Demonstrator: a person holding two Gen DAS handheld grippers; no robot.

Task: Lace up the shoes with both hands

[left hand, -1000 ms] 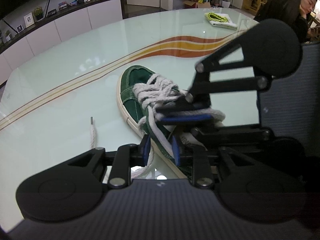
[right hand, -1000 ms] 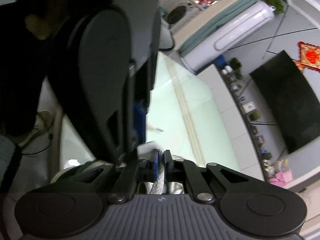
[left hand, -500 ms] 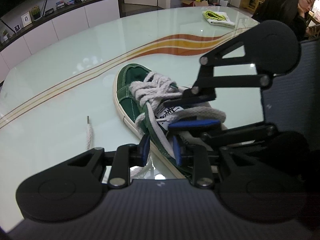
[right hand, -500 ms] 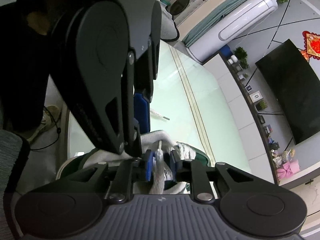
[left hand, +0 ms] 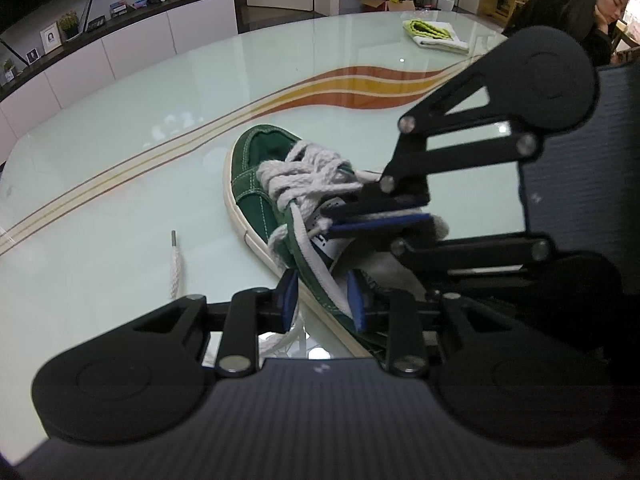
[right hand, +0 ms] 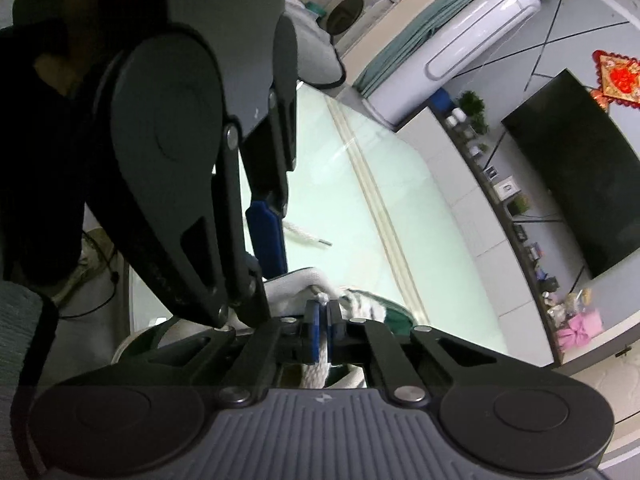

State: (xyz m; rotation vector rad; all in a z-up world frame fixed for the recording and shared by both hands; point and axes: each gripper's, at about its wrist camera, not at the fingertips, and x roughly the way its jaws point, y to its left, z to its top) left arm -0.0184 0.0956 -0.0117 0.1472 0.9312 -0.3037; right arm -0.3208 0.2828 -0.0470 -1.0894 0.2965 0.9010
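Note:
A green suede shoe [left hand: 256,196] with a white sole lies on the glass table [left hand: 120,152], toe pointing away. Thick white laces [left hand: 308,176] are bunched over its tongue. My left gripper [left hand: 322,300] is open, its blue pads on either side of the shoe's near eyelet edge. My right gripper [left hand: 380,220] reaches in from the right, shut on a white lace; in the right wrist view its pads [right hand: 325,326] pinch that lace [right hand: 322,300]. The other lace end [left hand: 175,256], with a metal tip, lies loose on the table to the left.
A folded yellow-green cloth [left hand: 436,32] lies at the table's far side. A person [left hand: 576,16] sits at the far right corner. Low white cabinets [left hand: 120,44] line the wall beyond the table. A standing air conditioner [right hand: 452,48] and a dark TV [right hand: 580,168] are in the right wrist view.
The right gripper's pads parted slightly around the lace half a second ago and are now pinched shut on it. The left gripper has stayed by the shoe's edge.

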